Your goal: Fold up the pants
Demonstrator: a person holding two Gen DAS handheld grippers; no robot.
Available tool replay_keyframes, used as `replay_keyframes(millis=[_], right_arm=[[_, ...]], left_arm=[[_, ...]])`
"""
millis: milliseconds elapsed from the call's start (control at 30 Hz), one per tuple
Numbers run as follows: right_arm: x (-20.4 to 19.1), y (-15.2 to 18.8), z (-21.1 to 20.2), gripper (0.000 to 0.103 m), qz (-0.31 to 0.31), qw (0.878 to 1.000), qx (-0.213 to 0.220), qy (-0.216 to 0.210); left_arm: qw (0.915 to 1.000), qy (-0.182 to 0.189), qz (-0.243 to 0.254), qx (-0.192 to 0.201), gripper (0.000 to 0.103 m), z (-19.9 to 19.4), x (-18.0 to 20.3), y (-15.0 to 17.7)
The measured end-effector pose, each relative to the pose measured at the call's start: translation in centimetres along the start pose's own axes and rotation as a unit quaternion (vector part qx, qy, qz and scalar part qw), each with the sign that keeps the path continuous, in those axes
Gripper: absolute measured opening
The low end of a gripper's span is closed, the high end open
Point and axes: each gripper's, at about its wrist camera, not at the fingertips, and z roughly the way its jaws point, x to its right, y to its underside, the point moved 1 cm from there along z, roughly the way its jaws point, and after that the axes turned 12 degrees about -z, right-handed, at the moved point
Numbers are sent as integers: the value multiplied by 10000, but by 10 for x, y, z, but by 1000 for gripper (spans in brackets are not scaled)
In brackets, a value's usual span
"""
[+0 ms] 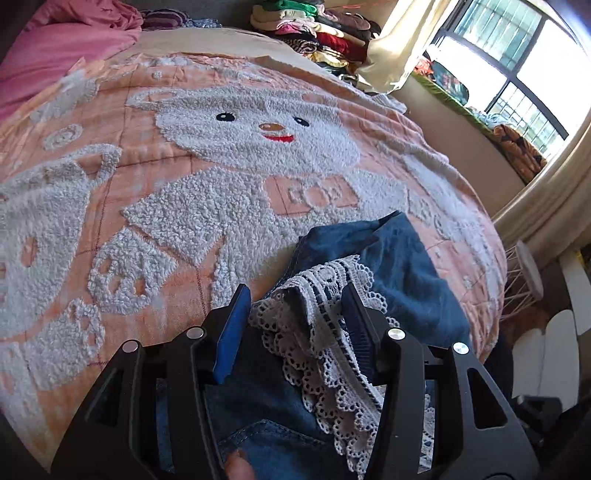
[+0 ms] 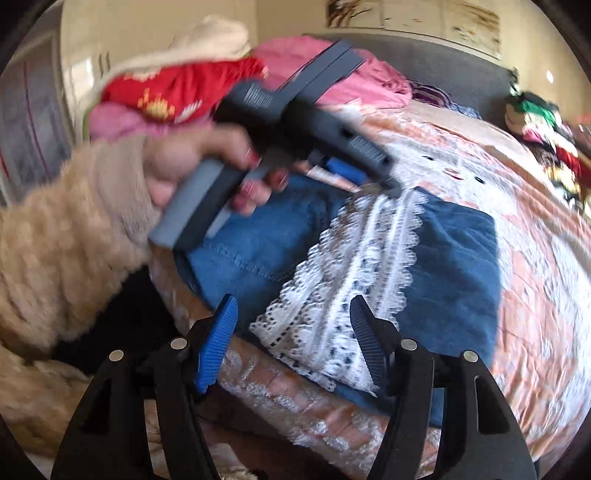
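Note:
The pants (image 1: 402,273) are blue denim with a white lace trim (image 1: 325,332), lying bunched on the peach bedspread near its front edge. My left gripper (image 1: 295,299) is open with the lace cuff lying between its blue-padded fingers. In the right wrist view the pants (image 2: 458,258) lie partly folded with the lace trim (image 2: 354,266) across the middle. My right gripper (image 2: 291,310) is open and empty, just above the near end of the lace. The left gripper (image 2: 376,184), held in a hand, rests at the far end of the lace.
The bedspread (image 1: 184,177) has a fluffy white bear pattern. Pink bedding (image 1: 62,48) lies at the bed's head. A stack of folded clothes (image 1: 314,33) stands at the far side. A window and a curtain (image 1: 406,40) are to the right. A white wire stand (image 1: 524,273) is beside the bed.

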Motion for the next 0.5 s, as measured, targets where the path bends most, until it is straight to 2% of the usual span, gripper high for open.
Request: replay_keyframes(millis=[133,267,333,433,500], right_arm=[[38,17,-25,64,921,9952,146,301],[80,41,-22,64,1459,9863,-136,753],[90,49,-19,64,1606,9840,-189,751],[98,69,-17,63,1711,9825,-429,597],[96,76,-11,55,1733,9827,-537,377]], left_arm=[[9996,-262,98,65,44,3,-1,3],[9984,-386,162,373,44,-19,9,8],[9975,-388,189,557,44,-32,18,13],[9972,-192,209,689,44,-42,31,22],[9974,-149,304,632,44,-38,41,26]])
